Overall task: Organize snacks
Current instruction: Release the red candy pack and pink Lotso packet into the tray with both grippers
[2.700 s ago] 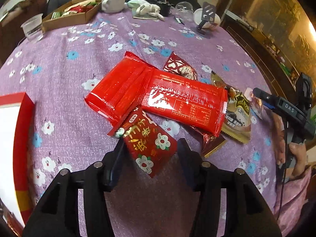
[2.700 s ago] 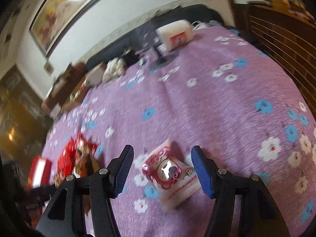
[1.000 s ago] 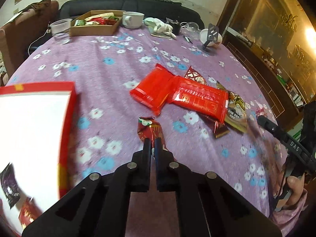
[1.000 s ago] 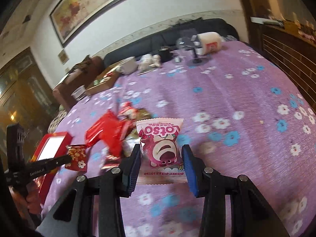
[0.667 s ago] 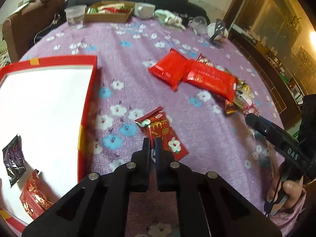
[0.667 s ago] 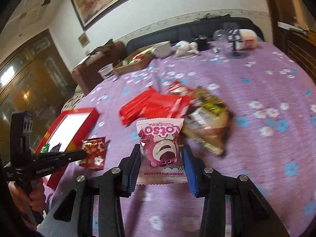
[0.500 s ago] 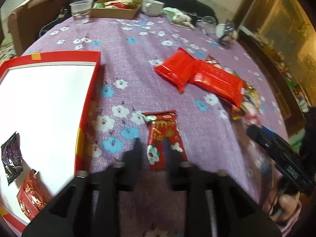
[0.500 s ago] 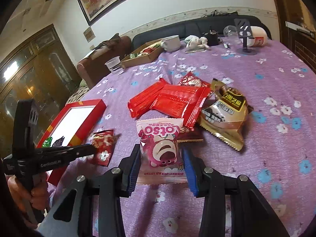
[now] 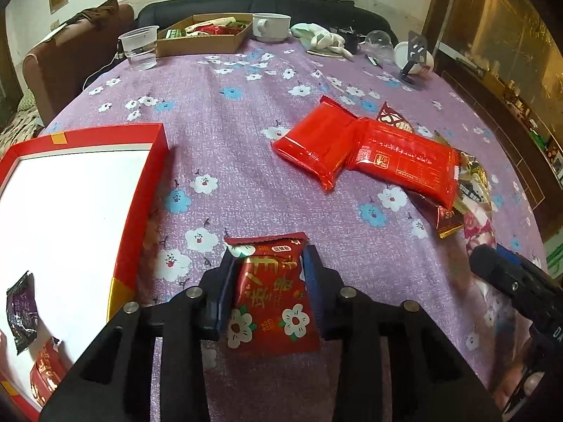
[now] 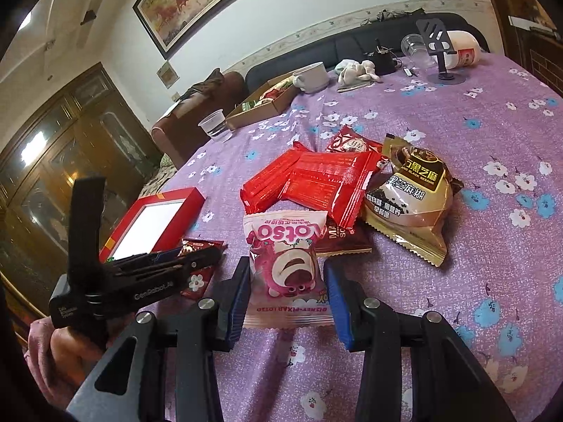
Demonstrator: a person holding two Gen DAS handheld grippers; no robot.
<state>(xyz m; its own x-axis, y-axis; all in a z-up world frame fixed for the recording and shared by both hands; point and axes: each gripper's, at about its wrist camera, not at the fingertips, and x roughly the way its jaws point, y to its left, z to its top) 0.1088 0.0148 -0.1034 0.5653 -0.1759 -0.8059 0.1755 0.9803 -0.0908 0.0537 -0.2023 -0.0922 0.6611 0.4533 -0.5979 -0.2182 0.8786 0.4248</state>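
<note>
My left gripper point(image 9: 269, 274) jaws, pressed together a second ago, are closing on the dropped red flower packet point(image 9: 271, 292) beside the red box point(image 9: 140, 207); it isn't boxed yet. Right gripper point(image 10: 286, 281) still pinches the Lotso packet point(image 10: 285, 267).

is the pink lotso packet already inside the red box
No, the pink Lotso packet sits between the right gripper fingers over the purple tablecloth, well apart from the red box.

Glossy plastic red packets point(image 9: 366, 151) on matt cloth tablecloth point(image 9: 246, 140).
</note>
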